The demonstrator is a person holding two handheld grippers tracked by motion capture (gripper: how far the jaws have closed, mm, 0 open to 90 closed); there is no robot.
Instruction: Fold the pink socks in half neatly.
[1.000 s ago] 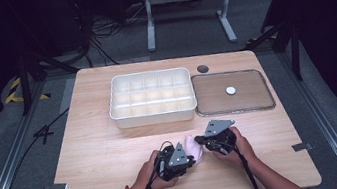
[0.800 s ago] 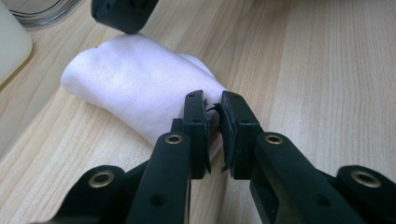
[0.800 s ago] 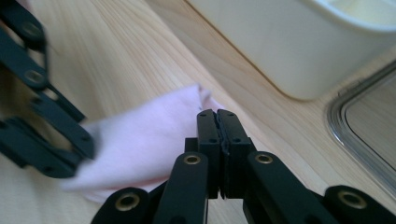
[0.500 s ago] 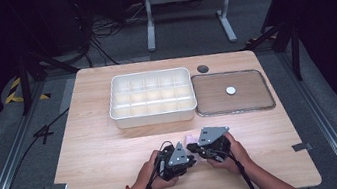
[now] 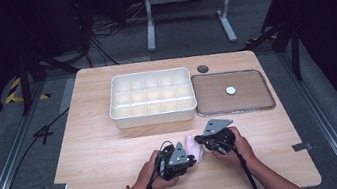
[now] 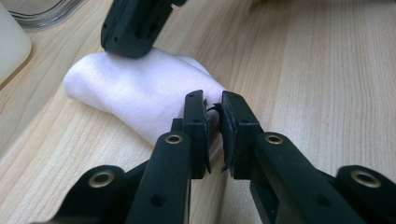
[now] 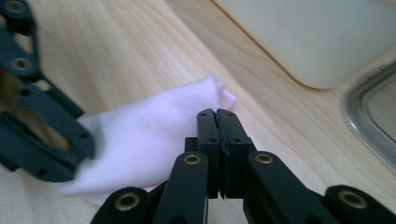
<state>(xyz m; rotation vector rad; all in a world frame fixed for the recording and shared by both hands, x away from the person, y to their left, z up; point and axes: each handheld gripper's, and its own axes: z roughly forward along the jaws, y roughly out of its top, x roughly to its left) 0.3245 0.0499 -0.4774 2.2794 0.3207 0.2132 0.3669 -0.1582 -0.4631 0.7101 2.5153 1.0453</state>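
Note:
A small pale pink cloth (image 5: 193,146) lies folded on the wooden table, between my two grippers. In the left gripper view, my left gripper (image 6: 213,100) is shut with a corner of the cloth (image 6: 135,88) pinched between its pads. The right gripper's black jaws (image 6: 130,42) press on the cloth's far end. In the right gripper view, my right gripper (image 7: 217,114) is tightly shut, its tips over the cloth (image 7: 149,140); no fabric shows between them. In the high view, the left gripper (image 5: 192,159) and right gripper (image 5: 200,143) face each other near the table's front edge.
A white compartment tray (image 5: 154,116) stands at the back middle of the table (image 5: 94,151). Beside it on the right lies a flat metal-rimmed tray (image 5: 259,107) with a small white disc (image 5: 230,90). A dark round hole (image 5: 202,68) sits behind them.
The right gripper shifted slightly toward the left one and back again. The left gripper and the cloth stayed put.

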